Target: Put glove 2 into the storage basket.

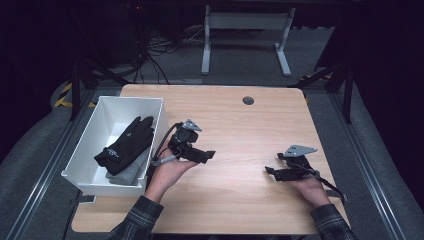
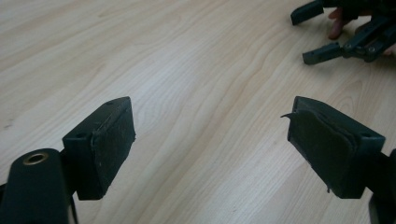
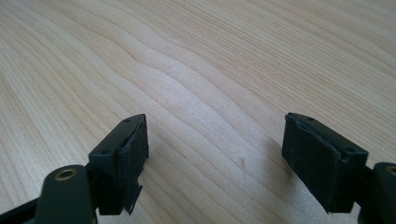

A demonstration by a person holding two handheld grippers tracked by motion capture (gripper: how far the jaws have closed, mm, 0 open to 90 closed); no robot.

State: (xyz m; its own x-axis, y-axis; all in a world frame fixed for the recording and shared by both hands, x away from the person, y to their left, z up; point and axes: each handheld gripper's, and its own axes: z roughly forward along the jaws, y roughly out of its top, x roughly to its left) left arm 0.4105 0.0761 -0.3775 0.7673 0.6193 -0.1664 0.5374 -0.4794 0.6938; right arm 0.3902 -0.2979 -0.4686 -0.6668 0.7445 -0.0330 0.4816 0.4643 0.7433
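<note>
jaws: both pairs released, empty | black glove (image 1: 126, 141) in white bin (image 1: 155, 102), left of left gripper (image 1: 204, 155)

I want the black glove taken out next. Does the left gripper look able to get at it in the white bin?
Probably yes. The left gripper is open and empty beside the white bin, whose top is open. The black glove lies uppermost on a grey glove, uncovered.

A black glove (image 1: 126, 141) lies over a grey one (image 1: 125, 171) in a white bin (image 1: 95, 132).
</note>
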